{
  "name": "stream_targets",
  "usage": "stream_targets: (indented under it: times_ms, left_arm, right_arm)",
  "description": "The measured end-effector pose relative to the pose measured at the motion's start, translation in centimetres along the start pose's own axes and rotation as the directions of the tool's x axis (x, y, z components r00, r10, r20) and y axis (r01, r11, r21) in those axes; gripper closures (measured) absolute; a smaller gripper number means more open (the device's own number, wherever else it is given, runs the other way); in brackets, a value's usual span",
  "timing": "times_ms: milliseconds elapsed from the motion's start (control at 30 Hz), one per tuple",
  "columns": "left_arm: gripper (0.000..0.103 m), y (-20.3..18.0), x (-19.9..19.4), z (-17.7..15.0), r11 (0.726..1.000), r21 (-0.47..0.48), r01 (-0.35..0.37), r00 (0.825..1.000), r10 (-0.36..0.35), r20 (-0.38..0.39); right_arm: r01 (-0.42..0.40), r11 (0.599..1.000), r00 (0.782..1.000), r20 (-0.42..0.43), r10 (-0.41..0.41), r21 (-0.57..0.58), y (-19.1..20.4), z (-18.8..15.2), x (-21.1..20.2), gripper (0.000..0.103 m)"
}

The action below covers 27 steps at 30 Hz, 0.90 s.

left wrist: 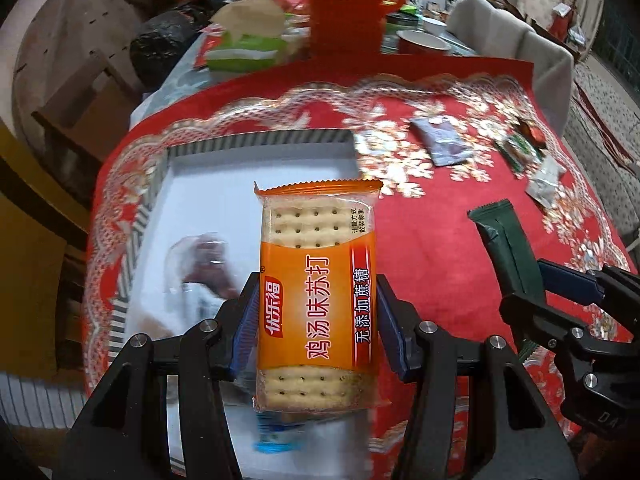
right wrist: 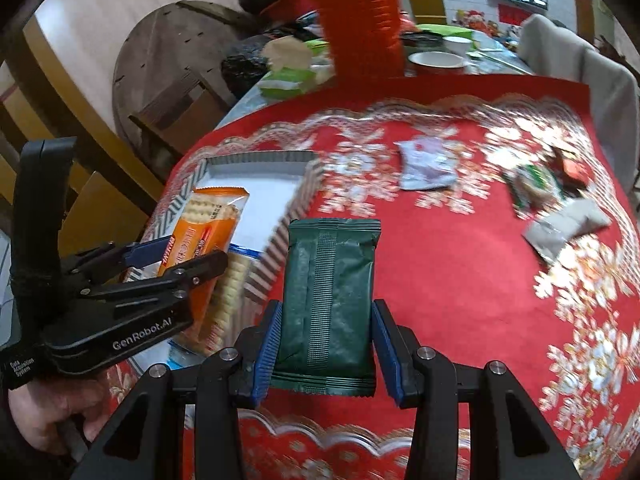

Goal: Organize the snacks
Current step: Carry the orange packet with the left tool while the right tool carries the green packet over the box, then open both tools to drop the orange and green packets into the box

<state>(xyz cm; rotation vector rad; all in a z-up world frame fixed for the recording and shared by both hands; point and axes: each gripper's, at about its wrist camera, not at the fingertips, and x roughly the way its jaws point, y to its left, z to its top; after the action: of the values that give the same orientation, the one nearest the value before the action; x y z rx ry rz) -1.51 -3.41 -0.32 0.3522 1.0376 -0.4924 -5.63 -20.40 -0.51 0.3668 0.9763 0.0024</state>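
My left gripper point(left wrist: 318, 316) is shut on an orange cracker packet point(left wrist: 318, 280) and holds it above the white striped-rim tray point(left wrist: 256, 142). The packet also shows in the right wrist view point(right wrist: 200, 240), as does the left gripper point(right wrist: 176, 260). My right gripper point(right wrist: 326, 348) is shut on a dark green snack packet point(right wrist: 330, 300) above the red tablecloth, just right of the tray point(right wrist: 260, 158). The green packet also shows in the left wrist view point(left wrist: 504, 240). A clear wrapped snack point(left wrist: 200, 260) and a blue-edged packet point(left wrist: 276, 436) lie in the tray.
Loose snacks lie on the red cloth point(right wrist: 460, 260): a grey-purple packet point(right wrist: 426, 162), a green one point(right wrist: 532, 184), a silver one point(right wrist: 560, 226). Beyond stand a stack of orange cups point(right wrist: 360, 20), bowls point(right wrist: 436, 60), a green tissue pack point(right wrist: 288, 80) and chairs.
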Motion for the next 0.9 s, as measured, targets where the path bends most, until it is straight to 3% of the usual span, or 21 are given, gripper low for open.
stream_targets:
  times_ms: [500, 900]
  left_arm:
    - [0.050, 9.5, 1.7, -1.3, 0.989, -0.141, -0.042, 0.999, 0.037, -0.033]
    - [0.050, 9.4, 4.1, -0.9, 0.995, -0.092, -0.036, 0.999, 0.032, -0.038]
  right_arm:
    - [-0.028, 0.997, 0.999, -0.038, 0.025, -0.068, 7.0, 4.7, 5.7, 0.060]
    - [-0.007, 0.996, 0.991, -0.131, -0.004, -0.084, 9.1, 7.1, 11.6, 0.060]
